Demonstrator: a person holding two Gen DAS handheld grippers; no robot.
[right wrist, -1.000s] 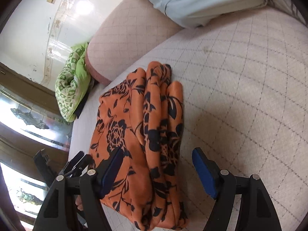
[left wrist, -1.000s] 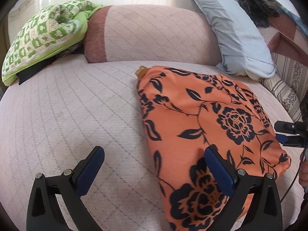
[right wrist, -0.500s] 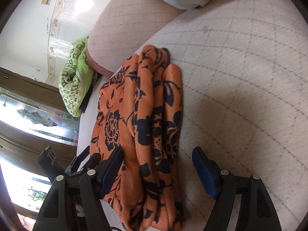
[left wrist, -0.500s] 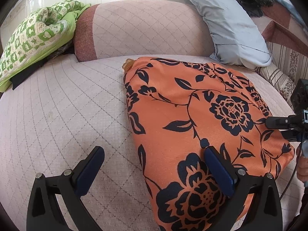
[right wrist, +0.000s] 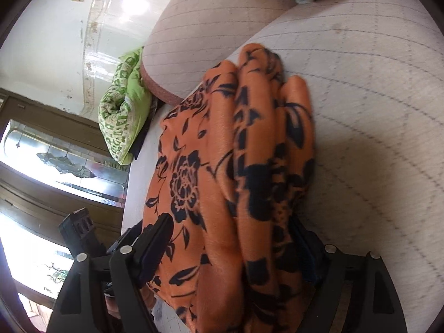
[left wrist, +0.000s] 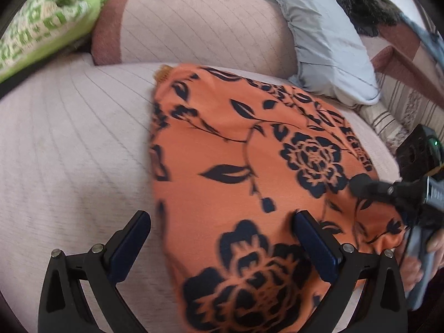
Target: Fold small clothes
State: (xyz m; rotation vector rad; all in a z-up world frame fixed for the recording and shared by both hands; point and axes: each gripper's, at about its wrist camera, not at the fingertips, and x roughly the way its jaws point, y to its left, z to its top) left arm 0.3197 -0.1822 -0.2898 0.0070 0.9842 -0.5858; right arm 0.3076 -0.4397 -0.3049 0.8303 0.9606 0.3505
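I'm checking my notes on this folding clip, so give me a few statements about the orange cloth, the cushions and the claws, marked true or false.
1. The orange floral garment lies on the quilted seat. True.
2. The left claw is clamped shut. False: it is open.
3. The green patterned cushion lies on the garment. False: it is apart, at the seat's far end.
4. Folded layers sit between the right claw's fingers. True.

Bright daylight from the window (right wrist: 63, 163) (glare on the glossy wall (right wrist: 133, 5)), motion blur throughout, fisheye bending and dark corners
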